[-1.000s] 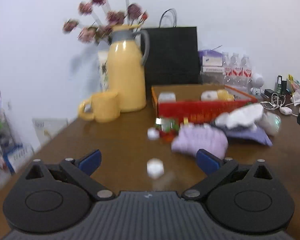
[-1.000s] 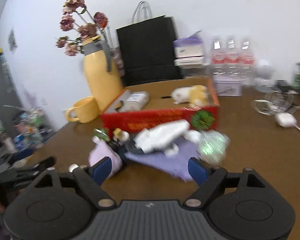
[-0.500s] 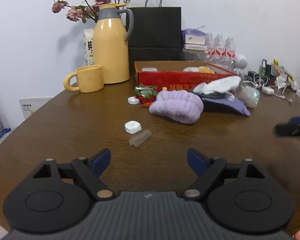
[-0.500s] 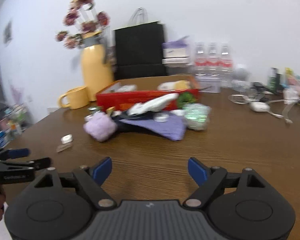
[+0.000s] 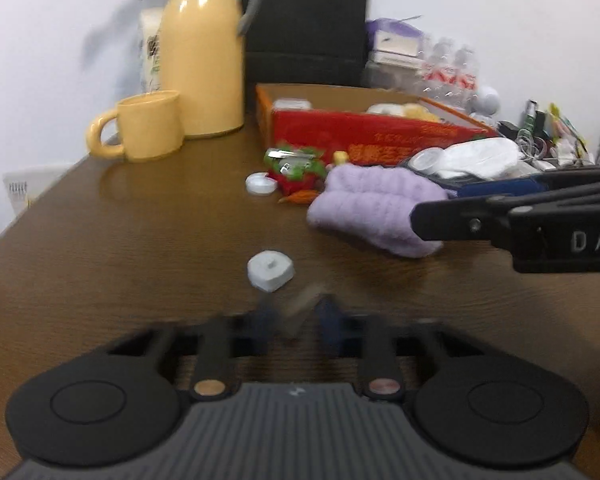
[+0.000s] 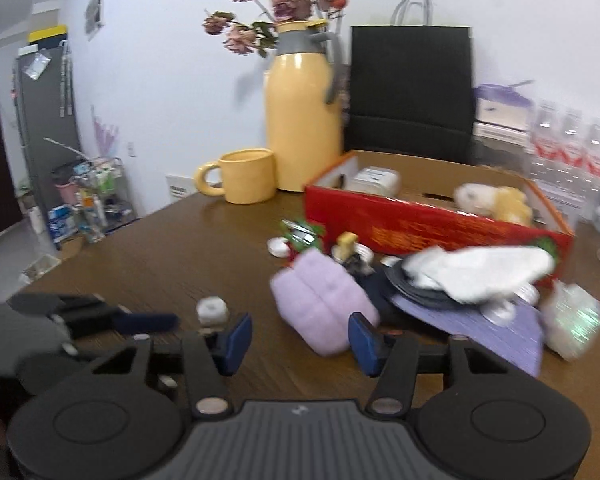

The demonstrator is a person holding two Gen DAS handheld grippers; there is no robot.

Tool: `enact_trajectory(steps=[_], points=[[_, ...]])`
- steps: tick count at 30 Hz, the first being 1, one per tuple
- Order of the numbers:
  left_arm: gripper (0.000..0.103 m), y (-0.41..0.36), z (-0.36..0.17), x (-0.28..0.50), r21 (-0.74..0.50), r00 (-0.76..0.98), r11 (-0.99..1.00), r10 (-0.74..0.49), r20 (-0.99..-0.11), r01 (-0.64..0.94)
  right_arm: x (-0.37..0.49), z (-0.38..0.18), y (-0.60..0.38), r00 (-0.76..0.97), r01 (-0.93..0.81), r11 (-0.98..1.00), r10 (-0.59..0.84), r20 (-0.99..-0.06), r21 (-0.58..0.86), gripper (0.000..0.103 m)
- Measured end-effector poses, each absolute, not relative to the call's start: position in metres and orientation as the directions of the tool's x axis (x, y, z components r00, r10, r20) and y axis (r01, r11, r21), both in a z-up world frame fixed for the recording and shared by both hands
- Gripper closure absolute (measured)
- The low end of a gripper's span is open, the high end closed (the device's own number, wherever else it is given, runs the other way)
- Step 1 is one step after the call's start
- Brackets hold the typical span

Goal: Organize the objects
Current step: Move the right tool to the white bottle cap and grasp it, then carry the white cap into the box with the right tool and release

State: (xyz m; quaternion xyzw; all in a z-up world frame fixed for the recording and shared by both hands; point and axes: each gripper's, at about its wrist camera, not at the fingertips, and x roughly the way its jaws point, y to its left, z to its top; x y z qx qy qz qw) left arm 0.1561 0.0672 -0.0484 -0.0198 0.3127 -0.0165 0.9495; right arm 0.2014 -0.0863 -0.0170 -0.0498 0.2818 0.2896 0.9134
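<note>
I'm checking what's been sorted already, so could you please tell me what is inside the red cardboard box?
Inside the red cardboard box a white case-like object lies at the left end and a white-and-yellow plush toy at the right. The front wall hides the floor nearest the camera.

Little can be read. In the left wrist view, white capitals "DA" stand on the black body of the right tool [image 5: 436,222], which reaches in from three o'clock; the word is cut off by the picture's edge. The long front wall of the red box [image 5: 380,140], at about one o'clock on the tabletop, carries a row of gold characters, too blurred to make out in either view. Red labels wrap the water bottles [image 6: 568,152] at two o'clock in the right wrist view, and the white carton [image 5: 150,56] behind the yellow jug bears dark print; neither is legible.
</note>
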Motion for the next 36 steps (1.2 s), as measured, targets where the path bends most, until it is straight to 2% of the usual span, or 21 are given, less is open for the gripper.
enact_trajectory(steps=[2, 6, 11, 14, 16, 20, 25, 32, 36], points=[[0.098, 0.077, -0.046, 0.155, -0.083, 0.801, 0.996, -0.075, -0.594, 0.031, 0.211, -0.021, -0.076, 0.654, -0.572, 0.817, 0.511, -0.557, 0.078, 0.051], [0.098, 0.102, -0.04, 0.145, -0.059, 0.808, 0.995, 0.027, -0.589, -0.076, 0.222, -0.032, -0.053, 0.603, -0.608, 0.787, 0.545, -0.583, 0.107, 0.051], [0.098, 0.13, -0.033, 0.142, -0.073, 0.801, 0.983, 0.093, -0.591, -0.168, 0.23, -0.049, -0.011, 0.539, -0.656, 0.747, 0.566, -0.623, 0.111, 0.055], [0.098, 0.134, -0.034, 0.143, -0.074, 0.796, 0.98, 0.104, -0.596, -0.184, 0.231, -0.053, 0.007, 0.541, -0.667, 0.741, 0.555, -0.633, 0.08, 0.065], [0.098, 0.131, -0.033, 0.14, -0.07, 0.797, 0.981, 0.104, -0.595, -0.18, 0.23, -0.056, 0.011, 0.543, -0.667, 0.742, 0.544, -0.64, 0.065, 0.078], [0.098, 0.121, -0.029, 0.135, -0.064, 0.803, 0.985, 0.095, -0.589, -0.163, 0.221, -0.054, 0.005, 0.555, -0.659, 0.75, 0.544, -0.63, 0.067, 0.078], [0.098, 0.092, -0.022, 0.123, -0.083, 0.819, 0.991, 0.038, -0.572, -0.104, 0.187, -0.033, -0.033, 0.645, -0.618, 0.786, 0.515, -0.565, 0.011, 0.078], [0.098, 0.018, -0.021, 0.12, -0.111, 0.821, 0.99, -0.138, -0.553, 0.091, 0.146, -0.018, -0.141, 0.742, -0.435, 0.9, 0.371, -0.559, 0.02, 0.078], [0.098, -0.017, -0.019, 0.121, -0.091, 0.821, 0.983, -0.185, -0.54, 0.162, 0.128, -0.018, -0.189, 0.78, -0.335, 0.941, 0.302, -0.548, 0.044, 0.078]])
